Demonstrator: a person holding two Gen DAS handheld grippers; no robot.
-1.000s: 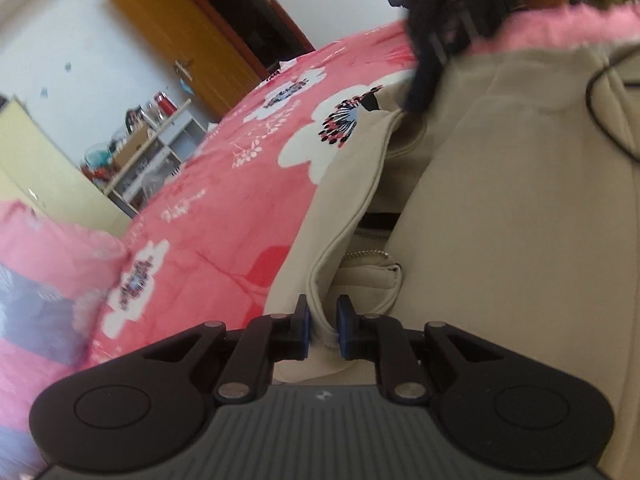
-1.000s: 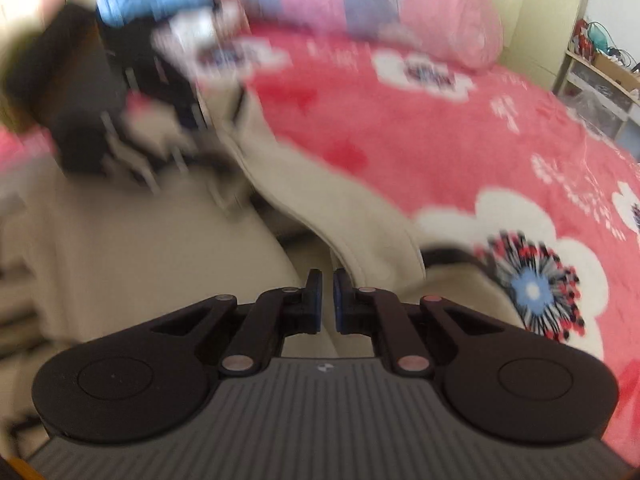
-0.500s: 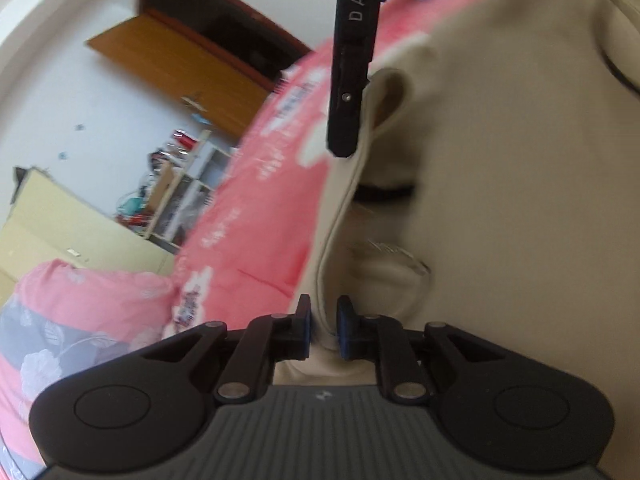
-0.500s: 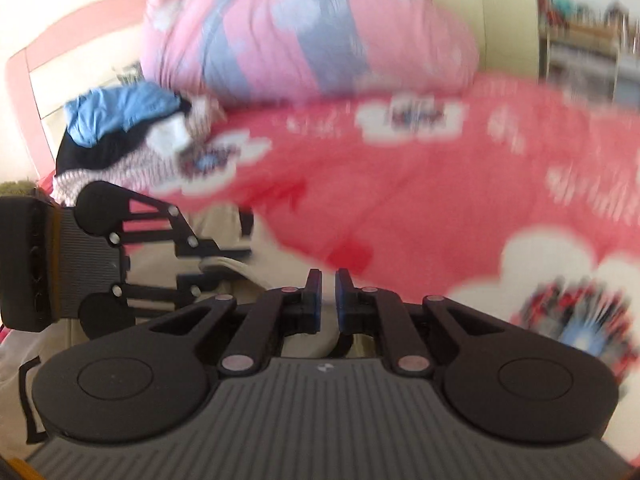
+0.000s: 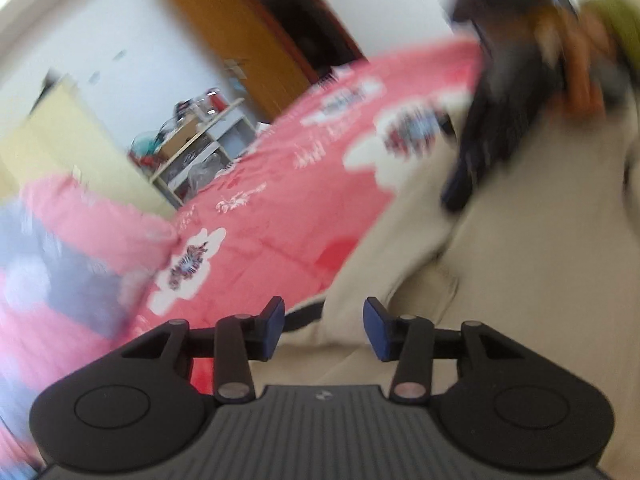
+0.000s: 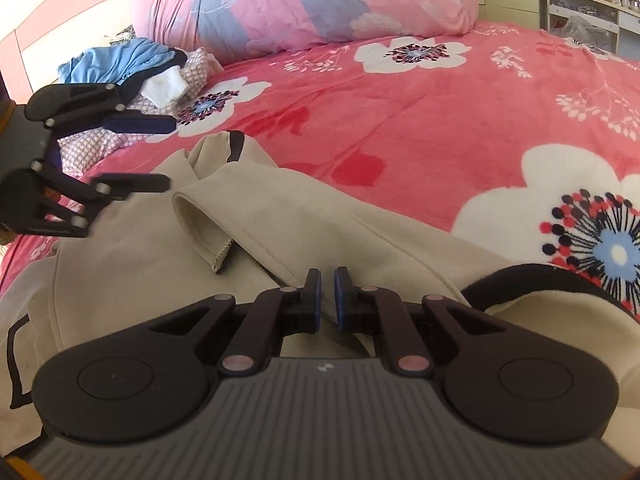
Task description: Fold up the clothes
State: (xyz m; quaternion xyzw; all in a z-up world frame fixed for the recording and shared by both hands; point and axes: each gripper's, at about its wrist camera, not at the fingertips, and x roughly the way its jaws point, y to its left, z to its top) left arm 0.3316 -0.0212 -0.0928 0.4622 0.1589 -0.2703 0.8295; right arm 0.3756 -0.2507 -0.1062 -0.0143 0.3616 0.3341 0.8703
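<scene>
Beige jacket (image 6: 168,280) w/ black trim lies spread on the bed's pink floral blanket (image 6: 420,92), one flap folded over its front.

Right tongs (image 6: 327,294): pressed together, pinching a fold of the jacket's beige fabric near the hem edge.

Left tongs (image 5: 323,328): jaws opening, blue pads apart; a jacket fold sits between them but pads don't press on it. In the right wrist view the left tongs (image 6: 164,152) hover spread just beside the jacket's collar end.

Behind: clothes pile (image 6: 156,68) (blue, white, checked) near the headboard, pink-grey pillow (image 6: 304,0), shelf unit (image 5: 208,140), wooden door (image 5: 240,40). Left wrist view is motion-blurred.
</scene>
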